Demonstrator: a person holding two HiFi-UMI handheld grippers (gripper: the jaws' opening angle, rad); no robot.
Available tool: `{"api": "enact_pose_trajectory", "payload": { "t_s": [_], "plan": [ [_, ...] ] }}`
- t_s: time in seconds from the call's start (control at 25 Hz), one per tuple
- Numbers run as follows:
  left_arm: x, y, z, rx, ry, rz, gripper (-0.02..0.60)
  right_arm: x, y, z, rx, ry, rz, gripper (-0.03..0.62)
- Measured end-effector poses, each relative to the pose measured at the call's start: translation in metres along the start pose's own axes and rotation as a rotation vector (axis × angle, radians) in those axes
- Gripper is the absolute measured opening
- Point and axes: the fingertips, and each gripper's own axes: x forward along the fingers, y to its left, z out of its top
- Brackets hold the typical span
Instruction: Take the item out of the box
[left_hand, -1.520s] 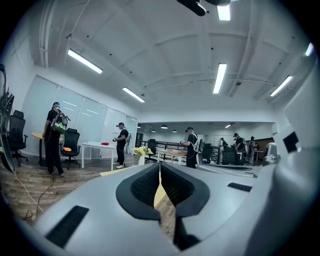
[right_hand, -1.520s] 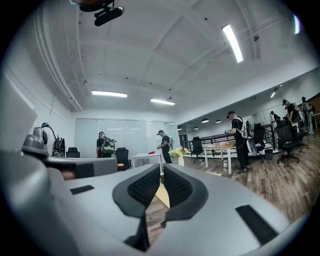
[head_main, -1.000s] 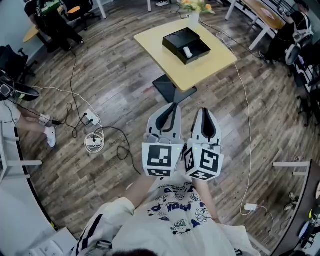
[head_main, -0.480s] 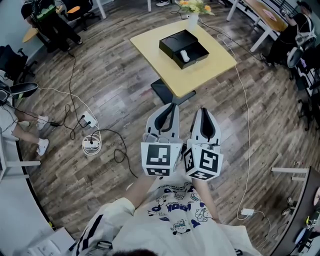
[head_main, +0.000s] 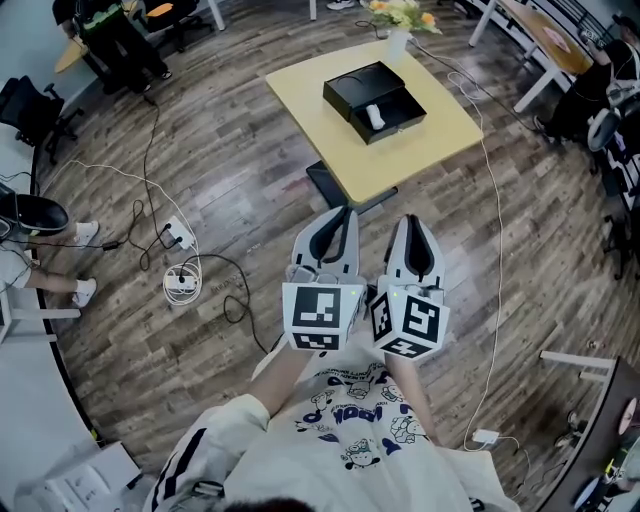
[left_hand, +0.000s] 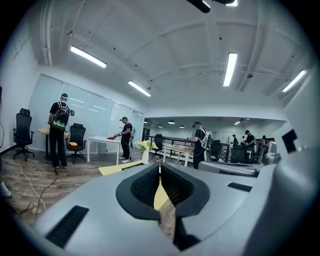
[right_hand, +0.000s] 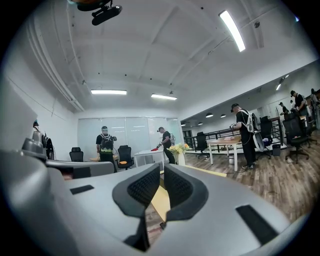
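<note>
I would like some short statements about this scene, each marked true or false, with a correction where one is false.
1. The black box stands open on the yellow table. True.
2. The white item lies on the floor. False: it lies inside the box.
3. The left gripper and the right gripper are both shut and empty. True.
4. The left gripper touches the box. False: both grippers are held side by side, well short of the table.
5. A vase of flowers stands at the table's far corner. True.
</note>
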Motion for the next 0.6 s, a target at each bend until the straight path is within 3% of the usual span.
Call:
{"api": "enact_pose_trajectory", "payload": {
  "t_s": [0.6],
  "plan": [
    [0.081, 0.017, -0.007, -0.015, 0.052, -0.004, 0.023, 0.075, -0.027, -0.012, 0.019, 0.048, -0.012, 0.043]
  ]
}}
